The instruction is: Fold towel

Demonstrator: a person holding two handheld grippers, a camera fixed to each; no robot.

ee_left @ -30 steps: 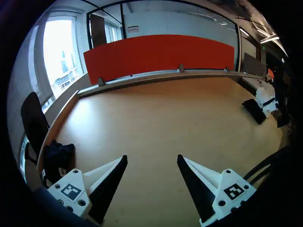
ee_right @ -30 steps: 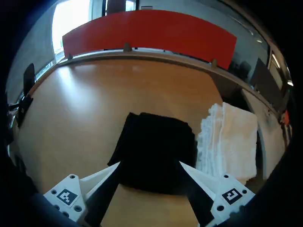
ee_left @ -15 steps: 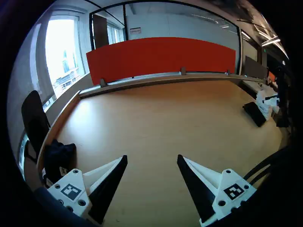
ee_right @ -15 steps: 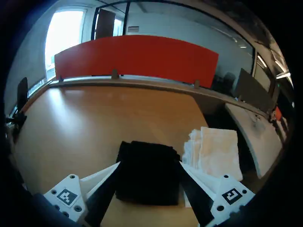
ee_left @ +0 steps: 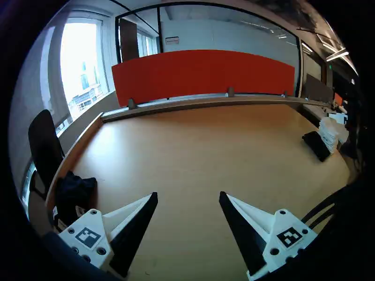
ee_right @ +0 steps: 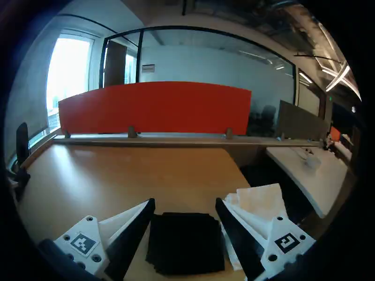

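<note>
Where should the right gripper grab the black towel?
Probably its near edge, by the left corner as that view shows it, coming in low from the right gripper side. The black towel lies flat and folded on the table; the white stack crowds its right side.

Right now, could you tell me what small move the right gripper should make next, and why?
Probably draw the right gripper back and clear: the black towel lies folded flat on the table beside the white towel stack, and the open fingers hold nothing.
</note>
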